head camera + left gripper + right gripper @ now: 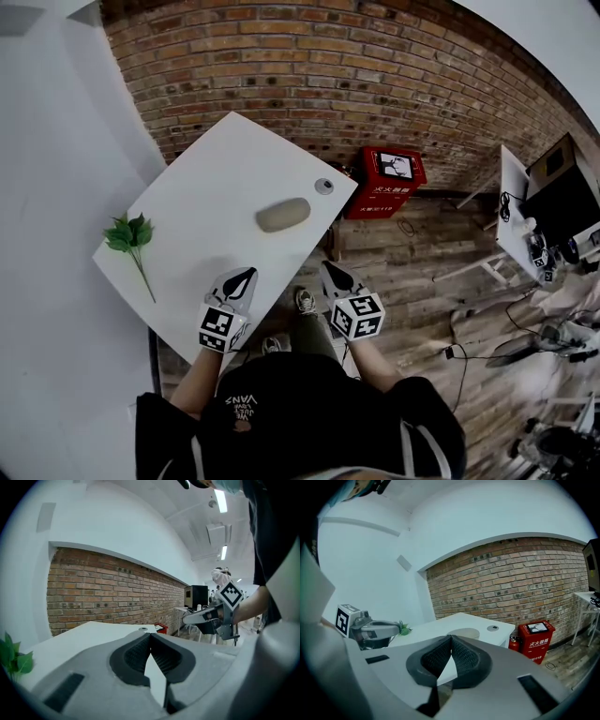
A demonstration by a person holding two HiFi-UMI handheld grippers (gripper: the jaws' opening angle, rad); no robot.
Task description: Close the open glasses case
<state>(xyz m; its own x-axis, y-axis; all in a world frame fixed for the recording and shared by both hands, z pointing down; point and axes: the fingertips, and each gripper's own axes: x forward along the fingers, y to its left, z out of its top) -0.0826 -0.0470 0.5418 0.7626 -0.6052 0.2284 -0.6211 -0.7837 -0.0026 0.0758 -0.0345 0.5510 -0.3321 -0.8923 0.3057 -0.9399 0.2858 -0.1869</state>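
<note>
The beige oval glasses case [283,215] lies on the white table [206,169] with its lid down; in the right gripper view the glasses case [462,633] shows just beyond the jaws. My left gripper [249,272] hovers over the table's near edge, short of the case, shut with nothing between its pads [150,634]. My right gripper [327,266] hangs just off the table's near corner, also shut and empty [451,637]. Each gripper view shows the other gripper off to the side, well apart from the case.
A green leafy sprig [131,236] lies at the table's left side. A small round disc [323,186] sits near the table's right corner. A red fire-equipment box [386,178] stands on the floor by the brick wall [309,66]. A cluttered desk [548,230] is at right.
</note>
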